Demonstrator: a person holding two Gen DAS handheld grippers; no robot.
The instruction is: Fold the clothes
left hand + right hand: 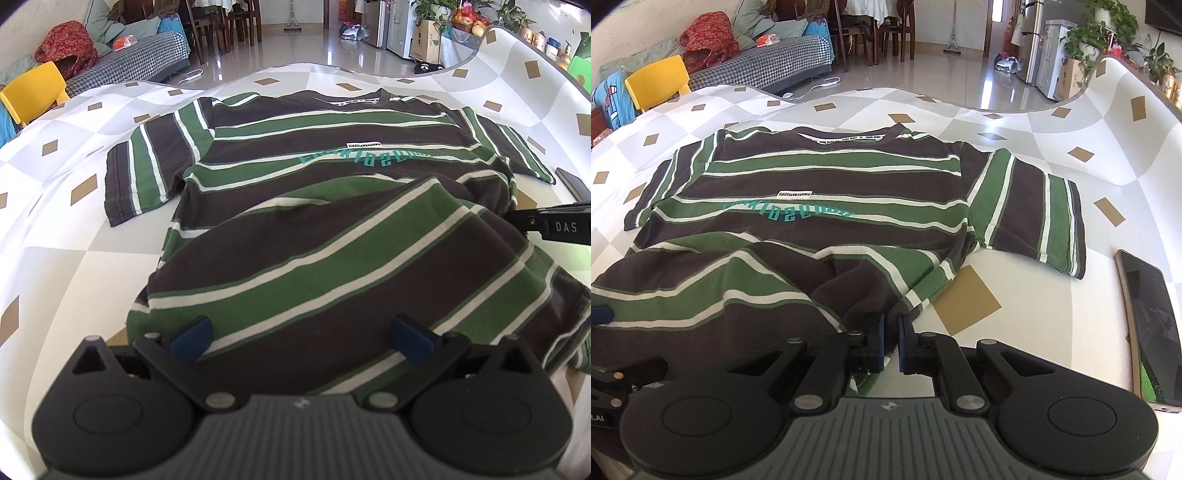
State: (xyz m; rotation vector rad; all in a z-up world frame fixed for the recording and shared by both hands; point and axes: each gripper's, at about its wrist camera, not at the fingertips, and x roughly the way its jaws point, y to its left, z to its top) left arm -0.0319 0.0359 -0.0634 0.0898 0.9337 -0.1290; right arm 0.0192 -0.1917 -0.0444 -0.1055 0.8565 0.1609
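Left wrist view. My left gripper [301,338] hangs low over the near end of the shirt [332,155], jaws spread wide, blue pads [194,338] well apart. The striped cloth runs between and under them; I cannot tell whether either pad touches it. The shirt lies on the table [55,229], collar at the far side, both sleeves spread flat. Its near hem is lifted and folded up over the lower body, so the stripes there run at a slant. A white label and teal lettering show on the chest, upside down from here. The right gripper [554,225] comes in from the right edge, at the fold's right side; its tips are not clear from this side. A dark phone [572,184] lies just past it. A yellow chair [35,92] stands beyond the table at far left.

Right wrist view. My right gripper [891,341] has its jaws pressed nearly together, pinching a bunched corner of the shirt [820,173] hem; cloth shows in the narrow gap and hangs below the pads. From the pinch the fabric rises in folds toward the chest. The right sleeve lies flat on the table [1034,295], apart from the pinch. The phone [1148,317] lies near the right edge, screen up, clear of the shirt. A blue pad [600,314] of the left gripper shows at the left edge, on the cloth.
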